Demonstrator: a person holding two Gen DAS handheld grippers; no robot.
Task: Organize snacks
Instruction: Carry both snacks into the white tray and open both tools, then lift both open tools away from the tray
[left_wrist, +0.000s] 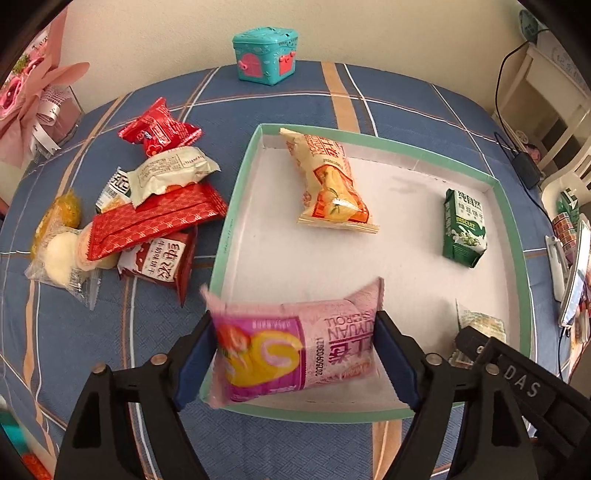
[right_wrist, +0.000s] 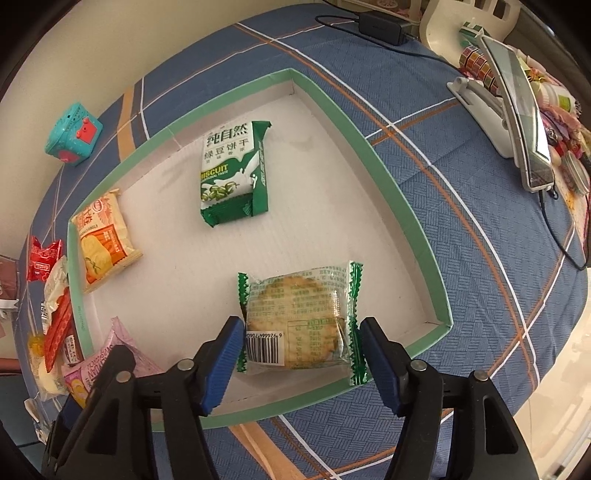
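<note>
Blue plaid tablecloth (left_wrist: 280, 92), green-rimmed tray (left_wrist: 236, 206). Left gripper (left_wrist: 295, 354) spread around pink "SWISSROLL" pack (left_wrist: 295, 347) at the tray's near-left corner; contact unclear. Right gripper (right_wrist: 301, 354) open beside clear green-edged biscuit pack (right_wrist: 299, 321) lying in tray. Green "BISCUIT" pack (right_wrist: 232, 173) farther in.

A shallow white cardboard tray with a mint-green rim (left_wrist: 511, 221) holds a yellow-orange cracker packet (left_wrist: 332, 181) at eleven o'clock, a green-and-white biscuit pack (left_wrist: 463, 229) at two, and a clear green-edged cookie wrapper (right_wrist: 299, 321) at five. A pink swiss-roll packet (left_wrist: 295, 350) lies tilted over the tray's seven-o'clock corner. Red, cream and clear packets lie piled (left_wrist: 147, 206) outside at nine.
</note>
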